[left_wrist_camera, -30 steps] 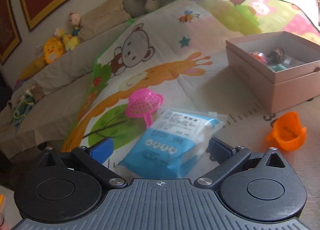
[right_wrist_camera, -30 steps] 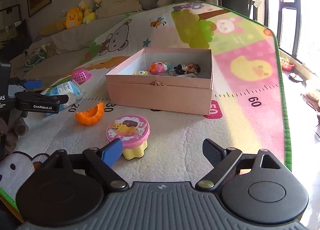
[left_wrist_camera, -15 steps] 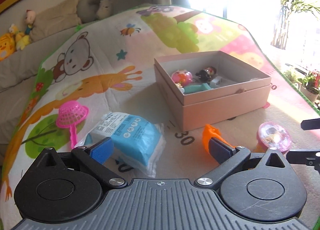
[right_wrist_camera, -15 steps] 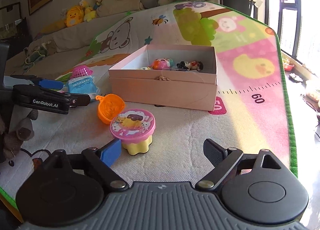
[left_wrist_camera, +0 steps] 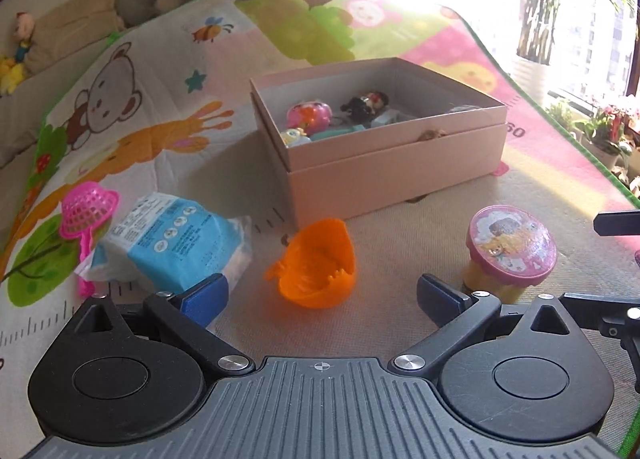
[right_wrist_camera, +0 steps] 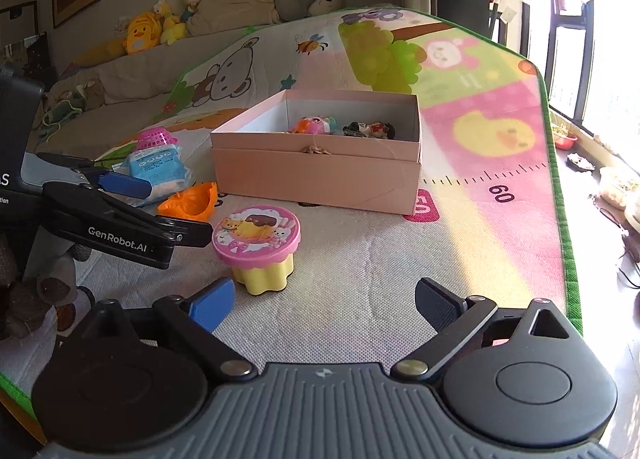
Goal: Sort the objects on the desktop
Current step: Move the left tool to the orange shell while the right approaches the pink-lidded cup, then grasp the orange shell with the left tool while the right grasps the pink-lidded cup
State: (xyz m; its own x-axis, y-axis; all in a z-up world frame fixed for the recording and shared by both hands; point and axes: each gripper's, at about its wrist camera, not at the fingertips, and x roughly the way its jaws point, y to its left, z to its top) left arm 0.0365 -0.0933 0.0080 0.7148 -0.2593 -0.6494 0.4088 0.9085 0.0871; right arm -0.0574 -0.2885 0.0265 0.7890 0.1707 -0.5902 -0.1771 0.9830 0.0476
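Observation:
An orange plastic shell toy (left_wrist_camera: 316, 265) lies on the play mat just ahead of my left gripper (left_wrist_camera: 320, 295), which is open and empty, its fingers either side of it. The toy also shows in the right wrist view (right_wrist_camera: 188, 201). A pink-lidded yellow tub (right_wrist_camera: 258, 249) stands ahead-left of my open, empty right gripper (right_wrist_camera: 324, 305); it also shows in the left wrist view (left_wrist_camera: 510, 253). An open pink box (left_wrist_camera: 396, 163) holding small toys sits behind; it shows in the right wrist view (right_wrist_camera: 316, 175) too.
A blue tissue pack (left_wrist_camera: 176, 243) and a pink net scoop (left_wrist_camera: 86, 213) lie left of the orange toy. The left gripper (right_wrist_camera: 136, 211) reaches in from the left in the right wrist view. The mat's green edge (right_wrist_camera: 560, 199) runs along the right.
My left gripper has swung right, from the tissue pack to the orange shell toy, which now sits between its fingers. My right gripper has edged closer to the pink-lidded tub.

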